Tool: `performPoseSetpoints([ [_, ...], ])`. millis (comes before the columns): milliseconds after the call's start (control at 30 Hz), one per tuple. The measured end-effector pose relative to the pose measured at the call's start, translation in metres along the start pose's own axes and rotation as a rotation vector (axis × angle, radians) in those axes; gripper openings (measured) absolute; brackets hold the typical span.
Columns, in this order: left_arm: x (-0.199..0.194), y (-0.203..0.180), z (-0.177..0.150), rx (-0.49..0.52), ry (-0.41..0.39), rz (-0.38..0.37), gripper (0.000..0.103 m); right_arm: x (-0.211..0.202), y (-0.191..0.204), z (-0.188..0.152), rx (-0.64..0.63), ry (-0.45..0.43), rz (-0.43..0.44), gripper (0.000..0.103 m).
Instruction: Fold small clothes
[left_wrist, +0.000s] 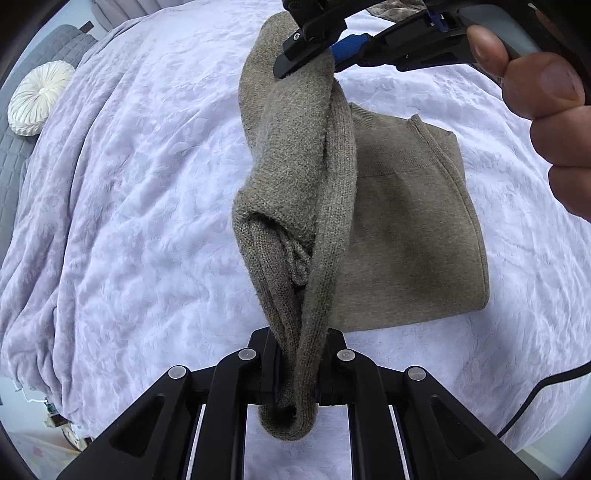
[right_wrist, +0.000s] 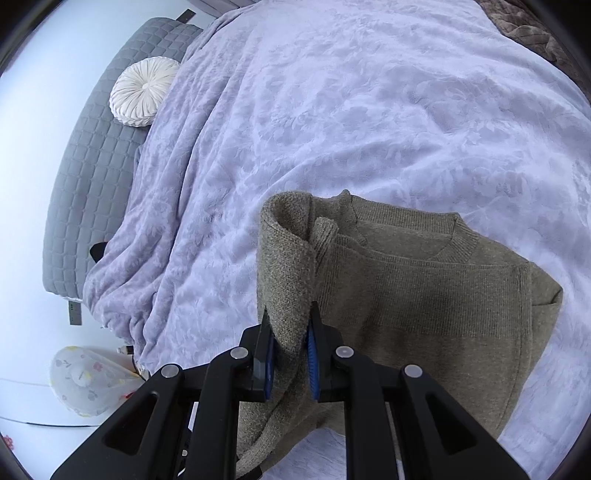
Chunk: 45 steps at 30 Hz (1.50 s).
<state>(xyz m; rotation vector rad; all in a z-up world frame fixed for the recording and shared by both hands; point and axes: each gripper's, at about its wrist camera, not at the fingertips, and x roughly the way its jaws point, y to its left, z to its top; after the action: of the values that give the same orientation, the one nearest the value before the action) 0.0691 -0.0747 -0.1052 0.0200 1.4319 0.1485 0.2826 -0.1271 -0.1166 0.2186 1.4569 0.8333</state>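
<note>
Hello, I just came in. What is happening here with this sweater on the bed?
A person is folding a brown sweater on a bed covered by a lilac blanket. Each hand-held gripper is shut on a lifted part of the sweater: the left hand-held gripper holds one end, the right hand-held gripper the other. The body lies flat on the blanket; the fold is not yet laid down.

A lilac blanket (right_wrist: 332, 110) covers the bed, with a round white cushion (right_wrist: 144, 91) on grey quilting (right_wrist: 92, 177).
</note>
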Motion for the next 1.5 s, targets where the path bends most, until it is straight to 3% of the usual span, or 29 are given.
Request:
performPoseSetpoints([
  [467,0.006,-0.042,0.013,0.043,0.022,0.056,0.013,-0.018,-0.044,-0.008,0.007,-0.013,0.035,0.015],
  [1500,0.022,-0.102,0.011,0.096,-0.004,0.034,0.013,-0.039,-0.1,-0.025,0.006,-0.039,0.072,0.015],
])
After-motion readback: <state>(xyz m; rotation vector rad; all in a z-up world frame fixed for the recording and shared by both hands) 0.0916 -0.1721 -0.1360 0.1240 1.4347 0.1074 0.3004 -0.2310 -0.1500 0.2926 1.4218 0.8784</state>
